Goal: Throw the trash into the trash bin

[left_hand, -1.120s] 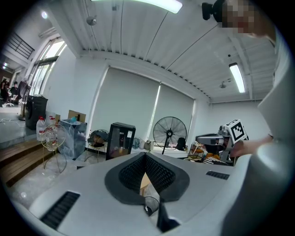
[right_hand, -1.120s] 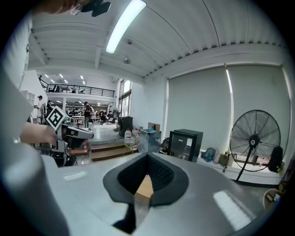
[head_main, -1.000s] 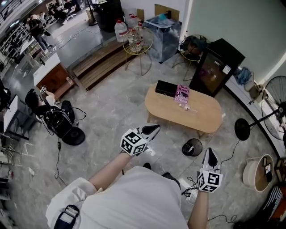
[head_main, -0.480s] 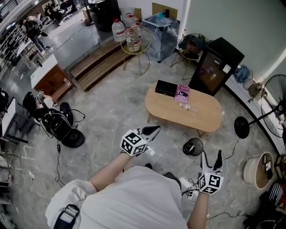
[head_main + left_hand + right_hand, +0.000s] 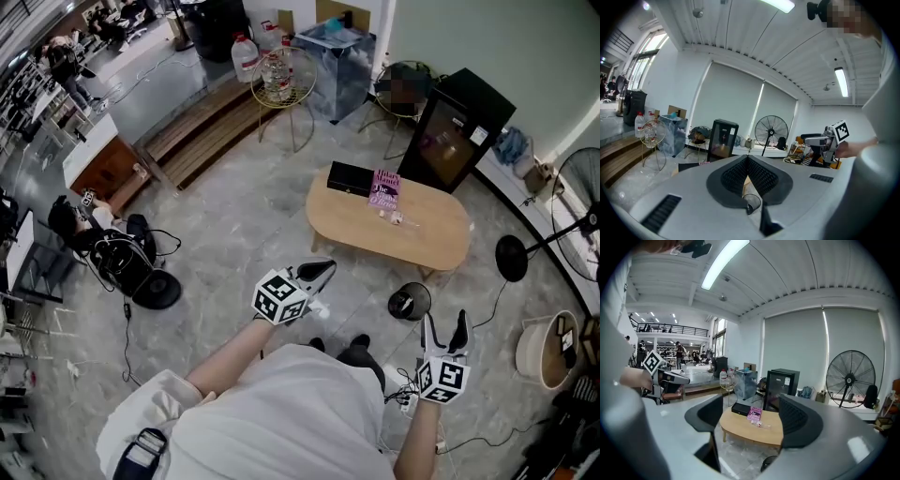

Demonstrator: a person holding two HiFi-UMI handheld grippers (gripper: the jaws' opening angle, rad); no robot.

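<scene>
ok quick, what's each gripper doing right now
Left gripper: closed, jaws together, nothing between them.
Right gripper: open, jaws have just been opening, nothing between them.

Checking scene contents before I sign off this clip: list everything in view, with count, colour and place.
coffee table: 1, light wood, mid-floor
box: 1, black, on table's left end
book: 1, purple, beside the box
trash: 1 small piece, pale, on table near book
trash bin: 1, black, floor before the table
cabinet: 1, black, behind the table
standing fan: 1, black, right of table
basket: 1, tan, floor at far right
left hand-held gripper: 1, grey-black, jaws shut
right hand-held gripper: 1, grey-black, jaws just opened, nothing between them
</scene>
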